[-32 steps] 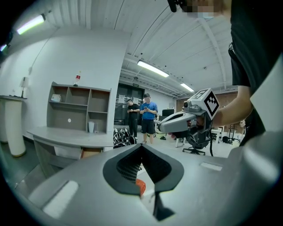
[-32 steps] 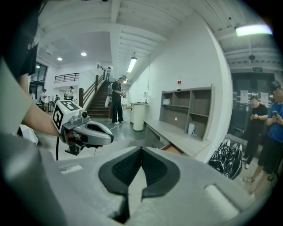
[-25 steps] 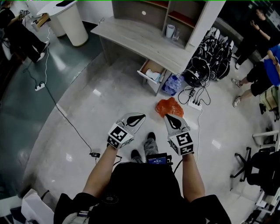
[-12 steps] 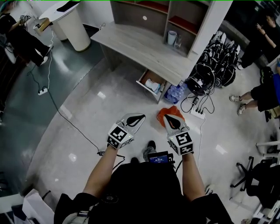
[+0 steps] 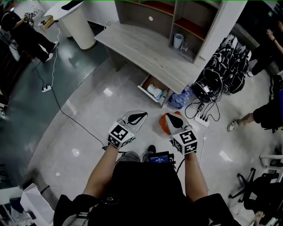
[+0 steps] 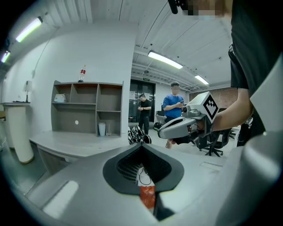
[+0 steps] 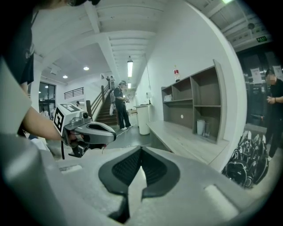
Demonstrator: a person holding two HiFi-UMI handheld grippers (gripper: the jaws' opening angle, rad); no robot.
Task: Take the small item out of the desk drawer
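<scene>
The open drawer (image 5: 147, 92) lies well beyond left claw (image 5: 140, 117) and right claw (image 5: 174, 118).

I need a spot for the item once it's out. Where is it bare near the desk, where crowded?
Bare: the desk top between its left end and the shelf unit; the floor between the open drawer and the black cable. Crowded: right of the drawer, with bottles, orange bag and power strip.

Person in a black short-sleeved top
Grey left gripper (image 5: 142, 116) and right gripper (image 5: 172, 117); black jaws, black-and-white marker cubes.
</scene>
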